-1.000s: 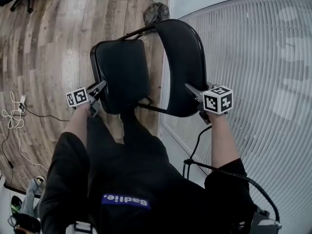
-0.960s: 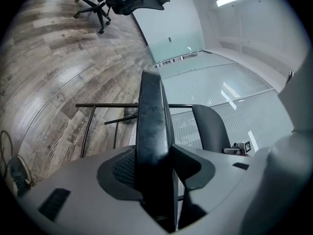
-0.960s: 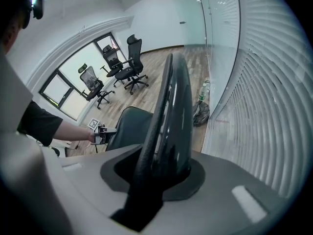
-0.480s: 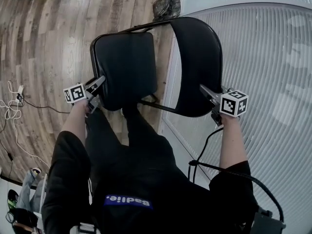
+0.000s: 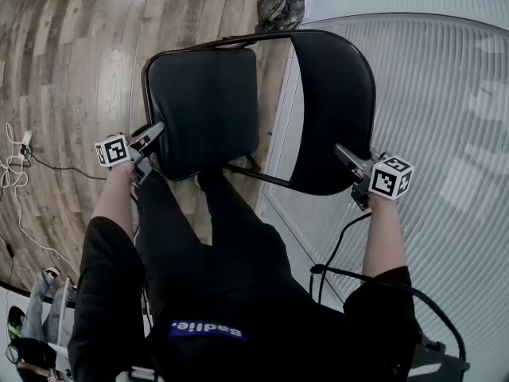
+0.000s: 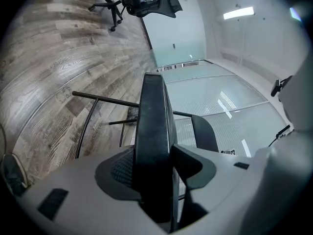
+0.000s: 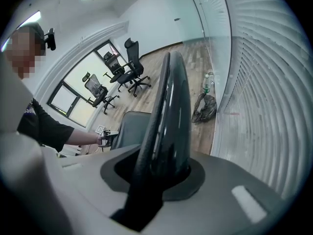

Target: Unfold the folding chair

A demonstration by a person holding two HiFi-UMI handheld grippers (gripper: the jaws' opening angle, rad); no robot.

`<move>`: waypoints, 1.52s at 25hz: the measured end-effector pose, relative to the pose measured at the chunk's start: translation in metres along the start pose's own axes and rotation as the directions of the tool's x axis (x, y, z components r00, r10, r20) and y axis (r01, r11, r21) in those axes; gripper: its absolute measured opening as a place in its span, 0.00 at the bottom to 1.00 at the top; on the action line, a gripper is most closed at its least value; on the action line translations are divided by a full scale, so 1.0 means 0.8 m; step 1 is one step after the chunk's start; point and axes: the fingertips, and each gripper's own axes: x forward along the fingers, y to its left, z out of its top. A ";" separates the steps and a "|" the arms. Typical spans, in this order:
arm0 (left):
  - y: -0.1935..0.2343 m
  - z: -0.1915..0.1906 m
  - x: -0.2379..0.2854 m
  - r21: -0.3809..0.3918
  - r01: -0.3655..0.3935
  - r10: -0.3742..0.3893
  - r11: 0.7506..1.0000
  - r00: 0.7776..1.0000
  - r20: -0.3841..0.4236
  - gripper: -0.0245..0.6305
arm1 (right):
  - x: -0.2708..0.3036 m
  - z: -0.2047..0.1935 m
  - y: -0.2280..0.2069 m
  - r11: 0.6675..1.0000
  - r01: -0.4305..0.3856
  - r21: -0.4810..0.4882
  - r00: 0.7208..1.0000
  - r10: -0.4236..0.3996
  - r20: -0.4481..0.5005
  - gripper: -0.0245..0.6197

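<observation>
K: Posture entry first, both arms.

M: Both forearms reach forward from the torso, bare below short black sleeves. The left forearm (image 5: 117, 201) runs to the left gripper (image 5: 157, 130) at the near left corner of the seat (image 6: 154, 126). The right forearm (image 5: 382, 233) runs to the right gripper (image 5: 342, 151) at the near right rim of the backrest (image 5: 334, 94).

K: Jaw state?

M: Left: jaws are opening with the seat edge between them. A thin pale line shows beside one jaw, so no firm press. Right: jaws closed onto the backrest rim, which fills the gap.

K: Chair position?

M: The folding chair (image 5: 199, 78) stands on the wood floor (image 5: 71, 70), seat to the left and backrest to the right, just beside the ribbed glass wall (image 5: 445, 94). Seat and backrest are spread apart.

K: Any writing?

M: White lettering on a blue strip (image 5: 204, 329) across the black top, seemingly "Badlie.", upside down in the head view. Each marker cube (image 5: 111, 151) carries black-and-white square codes and no words.
</observation>
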 end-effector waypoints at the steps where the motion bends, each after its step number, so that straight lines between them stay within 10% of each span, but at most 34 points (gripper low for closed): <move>1: 0.006 0.002 -0.001 -0.003 0.002 -0.002 1.000 1.000 -0.001 0.34 | 0.003 0.000 -0.002 1.000 -0.005 0.002 1.000 0.005 0.001 0.19; 38: 0.182 0.025 -0.075 -0.065 0.069 -0.059 0.995 0.988 0.143 0.39 | 0.103 -0.014 0.087 0.999 -0.028 -0.035 0.997 0.031 0.072 0.18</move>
